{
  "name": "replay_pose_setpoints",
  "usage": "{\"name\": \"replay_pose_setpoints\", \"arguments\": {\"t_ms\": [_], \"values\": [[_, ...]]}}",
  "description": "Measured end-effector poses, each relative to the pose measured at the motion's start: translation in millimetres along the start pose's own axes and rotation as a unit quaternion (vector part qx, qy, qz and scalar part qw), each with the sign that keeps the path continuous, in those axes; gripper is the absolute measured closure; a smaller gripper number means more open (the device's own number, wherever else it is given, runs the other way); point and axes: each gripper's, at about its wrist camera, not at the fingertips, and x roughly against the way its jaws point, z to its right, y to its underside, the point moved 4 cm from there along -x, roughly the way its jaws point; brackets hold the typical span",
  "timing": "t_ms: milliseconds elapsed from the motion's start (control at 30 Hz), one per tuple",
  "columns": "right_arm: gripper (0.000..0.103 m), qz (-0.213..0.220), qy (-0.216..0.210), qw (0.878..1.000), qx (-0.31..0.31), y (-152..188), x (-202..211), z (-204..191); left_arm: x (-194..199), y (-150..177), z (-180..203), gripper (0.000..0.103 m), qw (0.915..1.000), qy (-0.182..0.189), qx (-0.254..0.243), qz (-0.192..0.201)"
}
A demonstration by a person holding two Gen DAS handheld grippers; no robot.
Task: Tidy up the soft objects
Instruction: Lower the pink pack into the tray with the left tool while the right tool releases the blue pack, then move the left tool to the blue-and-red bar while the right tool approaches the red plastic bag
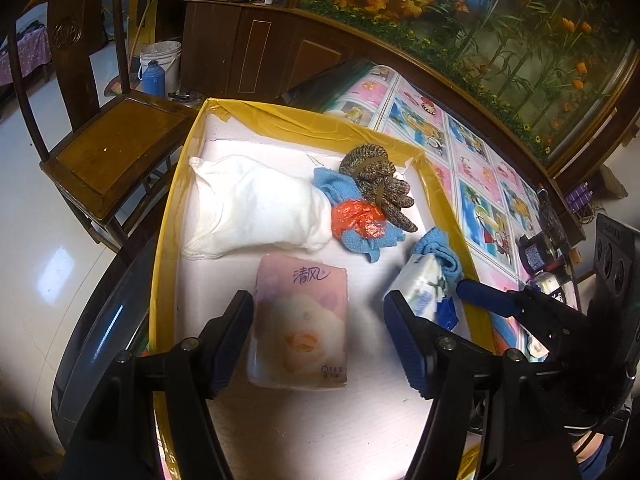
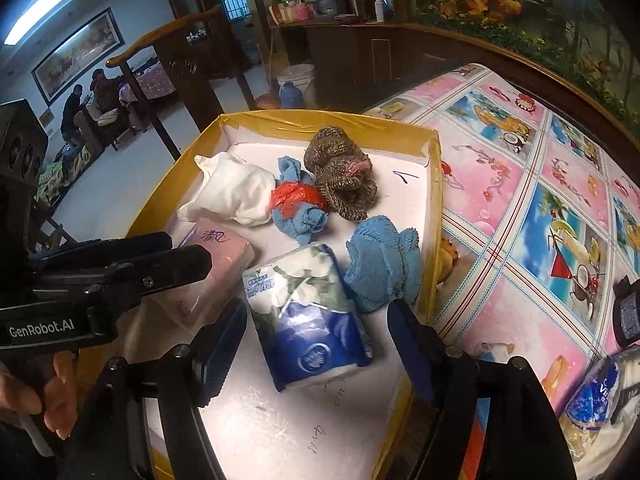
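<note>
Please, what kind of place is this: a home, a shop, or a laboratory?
Most likely a home living or dining room: a carved wooden chair, a fish tank and a table under a fruit-print cloth surround the box.

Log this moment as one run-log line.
left gripper: open over pink tissue pack | right gripper: open over blue tissue pack | tray: holds white pillow, blue cloths, brown gloves

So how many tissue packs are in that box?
2. A pink tissue pack lies near the front left; a blue-and-white tissue pack lies right of it, beside a blue cloth. Others may be hidden.
</note>
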Motion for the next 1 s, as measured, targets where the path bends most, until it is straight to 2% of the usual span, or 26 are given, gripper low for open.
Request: {"name": "replay_pose_setpoints", "arguments": {"t_ms": [200, 367, 500, 733, 900, 1000], "values": [[0.025, 0.014, -0.029, 0.999, -0.025, 8.2, 19.3, 9.1, 9.4, 5.9, 10.0, 0.036, 0.9999, 0.011, -0.004, 0.005], [0.025, 0.039, -0.052, 0.997, -0.041, 34.7, 53.9, 25.6, 22.5, 19.3, 25.2, 0.036, 0.9994, 0.03, -0.015, 0.01], [0.024, 0.071, -0.067, 0.993, -0.063, 62.6, 94.7, 52.3, 36.0, 32.8, 47.6, 0.035, 0.998, 0.042, -0.043, 0.019], [0.023, 0.122, -0.048, 0.985, -0.112, 123.5, 157.7, 121.3, 46.3, 57.3, 102.9, 0.032, 0.9925, 0.07, -0.092, 0.038], [0.023, 0.164, -0.036, 0.97, -0.175, 176.1, 198.4, 183.6, 34.8, 80.2, 147.6, 0.031, 0.9879, 0.108, -0.109, 0.022], [0.019, 0.192, -0.037, 0.949, -0.248, 200.6, 216.6, 227.1, 21.4, 89.6, 175.2, 0.03, 0.985, 0.119, -0.125, 0.006]]}}
